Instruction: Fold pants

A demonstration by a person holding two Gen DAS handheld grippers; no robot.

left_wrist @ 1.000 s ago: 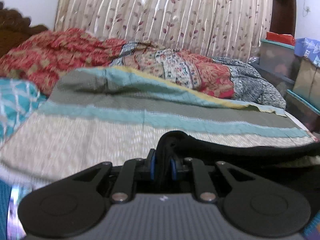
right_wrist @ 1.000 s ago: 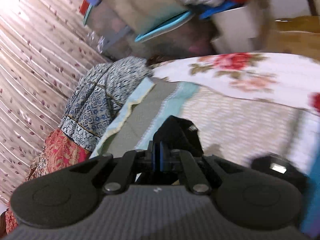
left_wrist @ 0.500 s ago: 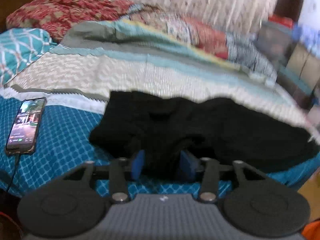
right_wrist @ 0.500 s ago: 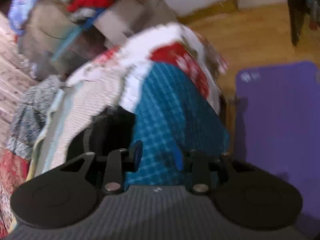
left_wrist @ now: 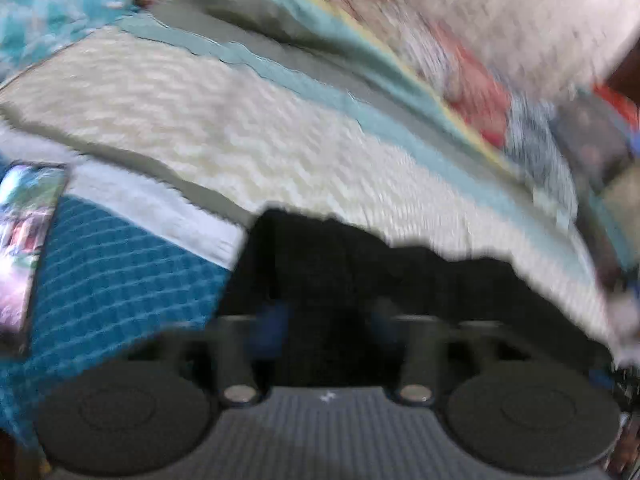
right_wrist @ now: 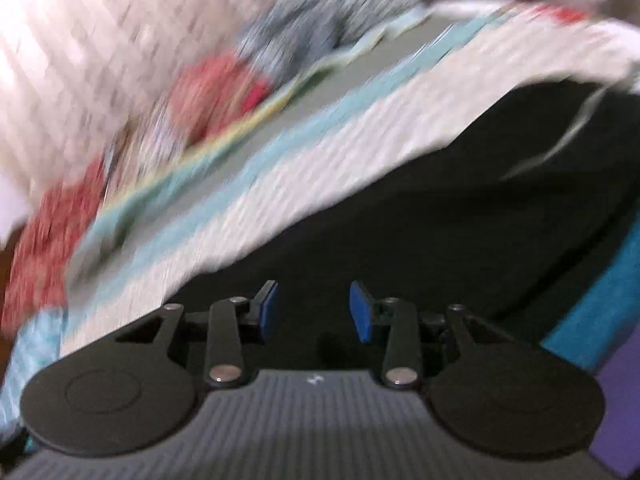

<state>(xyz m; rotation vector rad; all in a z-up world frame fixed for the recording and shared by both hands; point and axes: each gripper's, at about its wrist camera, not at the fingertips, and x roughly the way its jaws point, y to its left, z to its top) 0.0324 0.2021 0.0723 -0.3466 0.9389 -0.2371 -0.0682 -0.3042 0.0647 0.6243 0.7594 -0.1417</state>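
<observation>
Black pants (left_wrist: 360, 264) lie spread on the bed, across the blue checked sheet and the pale striped blanket. My left gripper (left_wrist: 326, 320) is open just above their near edge, the blue pads wide apart with black cloth behind them. In the right wrist view the pants (right_wrist: 460, 208) fill the lower right, with a thin pale drawstring (right_wrist: 560, 148) on them. My right gripper (right_wrist: 314, 312) is open and empty over the black cloth. Both views are blurred by motion.
A phone (left_wrist: 24, 248) with a lit screen lies on the blue checked sheet (left_wrist: 120, 272) at the left. A pale striped blanket (left_wrist: 280, 136) covers the bed behind the pants. Red patterned bedding (right_wrist: 216, 92) and a curtain lie beyond. A purple mat (right_wrist: 616, 400) shows at lower right.
Both grippers were shut on the black pants a second ago and have opened and let go. The pants now lie on the bed. Both cameras are swinging fast.
</observation>
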